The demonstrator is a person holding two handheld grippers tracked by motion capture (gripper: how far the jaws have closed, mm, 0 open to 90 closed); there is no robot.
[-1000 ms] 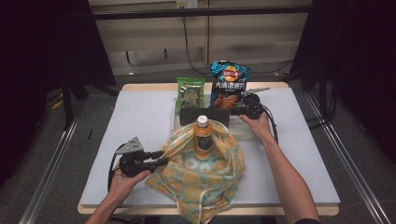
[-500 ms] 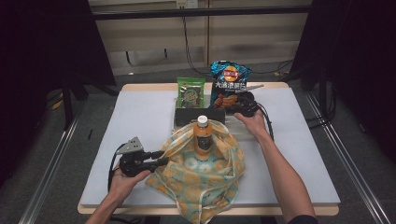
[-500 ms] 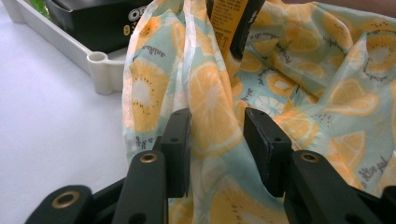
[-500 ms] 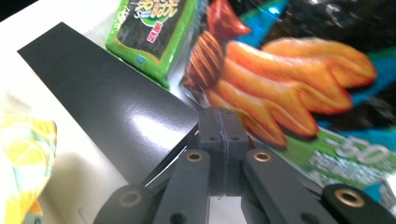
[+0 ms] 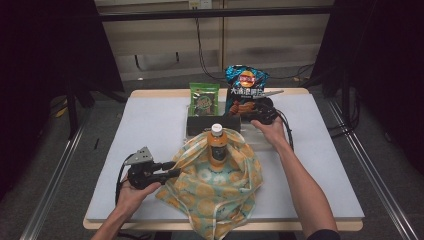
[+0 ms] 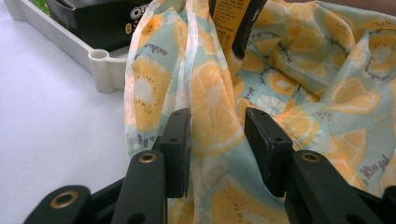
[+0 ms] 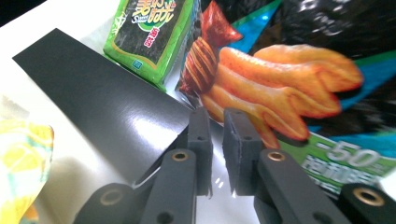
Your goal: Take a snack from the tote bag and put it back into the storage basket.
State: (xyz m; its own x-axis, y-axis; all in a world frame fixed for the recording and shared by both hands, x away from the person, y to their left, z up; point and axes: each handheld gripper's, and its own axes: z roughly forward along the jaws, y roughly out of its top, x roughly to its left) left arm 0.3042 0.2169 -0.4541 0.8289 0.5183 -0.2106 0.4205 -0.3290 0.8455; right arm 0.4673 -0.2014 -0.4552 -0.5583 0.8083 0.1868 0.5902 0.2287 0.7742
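A lemon-print cloth bag (image 5: 220, 185) lies at the table's front middle, and an orange drink bottle (image 5: 217, 145) stands upright in it. My left gripper (image 5: 175, 169) is shut on the bag's left rim; a fold of the cloth (image 6: 210, 107) is bunched between the jaws of that gripper (image 6: 218, 116). My right gripper (image 5: 239, 114) sits at the lower edge of a blue chips bag (image 5: 246, 87). Its jaws have just been opening. In the right gripper view they (image 7: 215, 114) stand a narrow gap apart before the chips bag (image 7: 289, 88), with the pads pressing on nothing.
A black box (image 5: 210, 124) lies in a white tray (image 6: 100, 65) behind the cloth bag. A green snack packet (image 5: 203, 99) leans beside the chips bag. The white mat (image 5: 150, 125) spreads out to the left and right.
My right hand has edged slightly left toward the chips bag. The left hand and the cloth bag have stayed put.
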